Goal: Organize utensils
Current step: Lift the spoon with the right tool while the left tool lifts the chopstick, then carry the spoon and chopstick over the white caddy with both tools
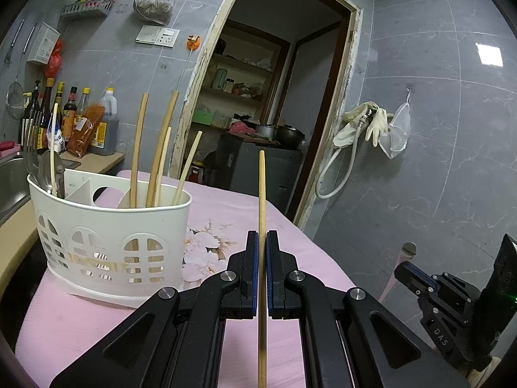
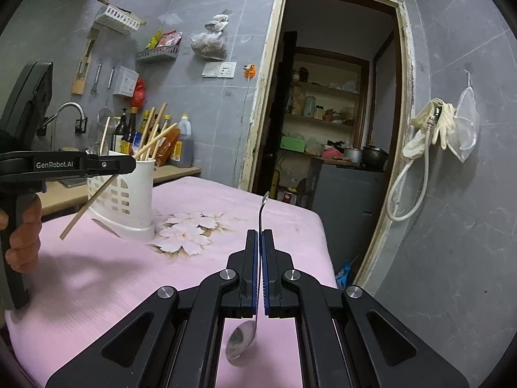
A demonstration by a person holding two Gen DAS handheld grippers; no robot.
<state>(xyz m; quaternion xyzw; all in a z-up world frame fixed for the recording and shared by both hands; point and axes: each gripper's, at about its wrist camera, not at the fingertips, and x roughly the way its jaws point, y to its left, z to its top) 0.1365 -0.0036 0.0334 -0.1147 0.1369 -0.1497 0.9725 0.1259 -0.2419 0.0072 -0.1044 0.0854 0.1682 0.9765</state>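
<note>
We see a table under a pink floral cloth (image 1: 226, 213), its far edge running toward an open doorway (image 2: 332, 97) in the grey tiled wall. Left of the table lies a counter with a steel sink (image 1: 9, 177) and a row of sauce bottles (image 1: 69, 113) against the wall. On the wall right of the doorway, rubber gloves (image 1: 374, 126) and a white hose hang from a hook.

Near the cloth's far left corner stands the white utensil caddy (image 1: 110, 236), split into compartments. Its right compartment holds 4 wooden chopsticks (image 1: 158, 152) leaning at different angles; its left compartment holds metal utensils and 1 more pale stick, too crowded for us to sort out.

Our left gripper (image 1: 262, 236) is clamped on a single chopstick (image 1: 262, 187), which runs between the pads and points up and away. In the right wrist view that chopstick slants down past the caddy's front, above the cloth, its lower tip free in the air.

Our right gripper (image 2: 259, 234) is pinched tight on a metal spoon (image 2: 240, 342) by the handle, bowl hanging near the camera above the cloth, handle tip rising toward the table's far edge. Nothing stands between either gripper and the caddy.
</note>
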